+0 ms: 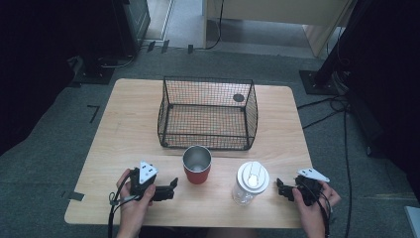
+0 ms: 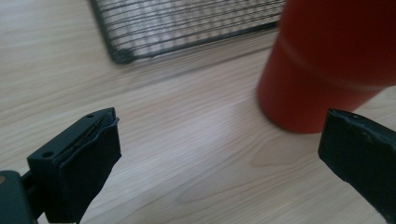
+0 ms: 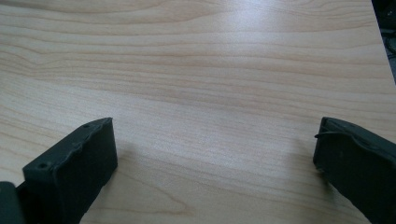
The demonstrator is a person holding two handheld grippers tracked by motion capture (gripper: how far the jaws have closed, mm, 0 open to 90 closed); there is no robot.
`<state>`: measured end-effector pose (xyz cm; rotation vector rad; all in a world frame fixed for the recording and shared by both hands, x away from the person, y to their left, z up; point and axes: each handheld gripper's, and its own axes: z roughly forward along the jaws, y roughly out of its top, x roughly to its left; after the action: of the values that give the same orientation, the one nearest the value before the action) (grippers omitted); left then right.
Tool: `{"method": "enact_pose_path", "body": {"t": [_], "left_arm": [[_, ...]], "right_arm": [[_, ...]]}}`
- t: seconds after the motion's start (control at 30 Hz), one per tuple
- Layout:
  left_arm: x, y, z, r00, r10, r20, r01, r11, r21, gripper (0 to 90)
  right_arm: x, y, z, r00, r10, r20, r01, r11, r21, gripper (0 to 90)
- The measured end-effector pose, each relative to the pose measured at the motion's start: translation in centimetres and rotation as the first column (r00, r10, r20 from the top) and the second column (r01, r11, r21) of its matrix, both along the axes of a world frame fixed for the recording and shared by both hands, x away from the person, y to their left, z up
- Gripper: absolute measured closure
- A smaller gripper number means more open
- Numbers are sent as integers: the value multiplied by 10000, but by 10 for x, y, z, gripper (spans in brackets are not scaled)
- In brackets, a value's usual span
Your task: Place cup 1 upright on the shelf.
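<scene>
Near the table's (image 1: 124, 129) left front, the left gripper (image 1: 171, 188) lies spread and empty, the upright red cup (image 1: 197, 166) just right of it; farther right, the right gripper (image 1: 281, 188), also spread, faces the clear jar (image 1: 250, 183).

The high view is looking forward and down over the whole table (image 1: 129, 119). The left gripper view is sitting low and close, facing the red cup (image 2: 327, 60) and basket (image 2: 187, 28), shared with the high view. The right gripper view is facing bare wood near the table's right edge.
</scene>
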<state>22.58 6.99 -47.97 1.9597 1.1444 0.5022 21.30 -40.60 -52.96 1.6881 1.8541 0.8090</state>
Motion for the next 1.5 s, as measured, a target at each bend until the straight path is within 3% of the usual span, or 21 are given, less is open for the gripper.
{"method": "enact_pose_path", "body": {"t": [0.13,0.33,0.83,1.13,1.5], "left_arm": [[-3,-17,7,9986,-458,261,464,9987,-197,0],[-1,-33,9,9963,-828,249,829,9965,-54,0],[5,-60,15,9968,-796,119,794,9966,206,0],[14,-75,12,9971,-725,-209,723,9973,-100,0],[23,-85,17,9974,-680,239,678,9977,71,0]], "right_arm": [[0,0,0,10000,0,-1,0,10000,1,0],[0,0,0,10000,0,-1,0,10000,2,0],[0,0,0,10000,1,-1,-1,10000,2,0],[0,0,0,10000,-2,-1,2,10000,6,0],[0,0,0,10000,1,1,-1,10000,3,0]]}}
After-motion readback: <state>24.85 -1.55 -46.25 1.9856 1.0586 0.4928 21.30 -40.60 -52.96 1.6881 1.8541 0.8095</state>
